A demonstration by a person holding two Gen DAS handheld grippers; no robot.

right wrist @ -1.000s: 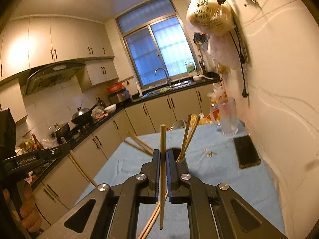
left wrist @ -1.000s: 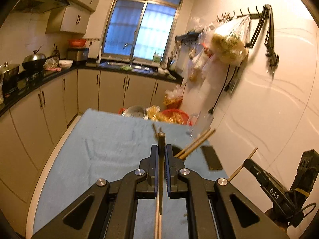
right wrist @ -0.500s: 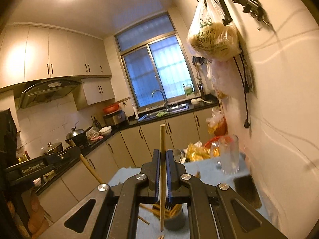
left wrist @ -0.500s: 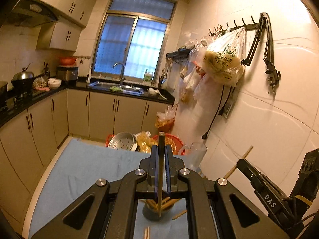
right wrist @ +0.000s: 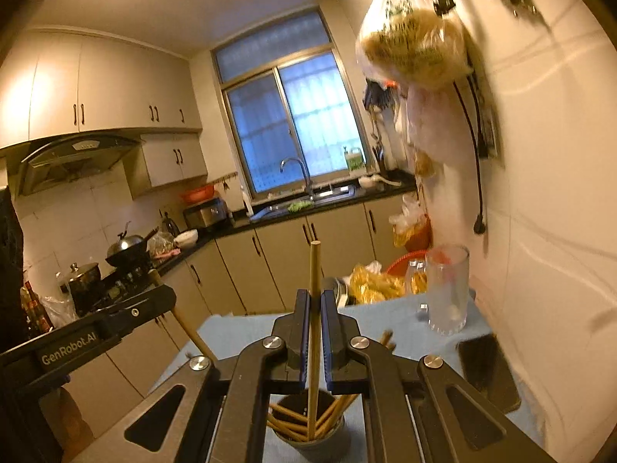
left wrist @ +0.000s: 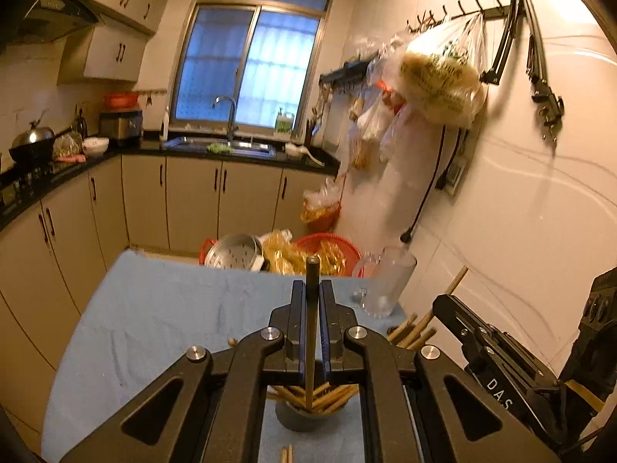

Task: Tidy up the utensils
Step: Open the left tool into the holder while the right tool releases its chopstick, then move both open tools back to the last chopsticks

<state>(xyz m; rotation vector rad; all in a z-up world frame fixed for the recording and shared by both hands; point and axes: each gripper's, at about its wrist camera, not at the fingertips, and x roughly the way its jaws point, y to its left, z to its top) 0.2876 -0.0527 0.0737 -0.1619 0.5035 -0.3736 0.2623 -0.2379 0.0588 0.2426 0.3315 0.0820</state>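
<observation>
My left gripper [left wrist: 311,289] is shut on a dark wooden chopstick [left wrist: 311,332] held upright, its lower end among the chopsticks in a grey cup [left wrist: 308,414] on the blue cloth. My right gripper [right wrist: 315,301] is shut on a light wooden chopstick [right wrist: 314,328], also upright, its lower end inside the same cup [right wrist: 308,430]. Several chopsticks lean in the cup. The right gripper shows in the left wrist view [left wrist: 486,359], beside the cup. The left gripper shows in the right wrist view [right wrist: 88,337], to the left.
A clear glass pitcher [left wrist: 387,283] stands at the table's far right, near the wall. A black phone [right wrist: 488,370] lies on the blue tablecloth [left wrist: 146,308]. Loose chopsticks [left wrist: 286,454] lie before the cup. Baskets and a steel pot [left wrist: 233,252] sit beyond the table.
Both grippers have tilted up from the table and come over the cup. Both chopsticks' lower ends now stand inside the cup.
</observation>
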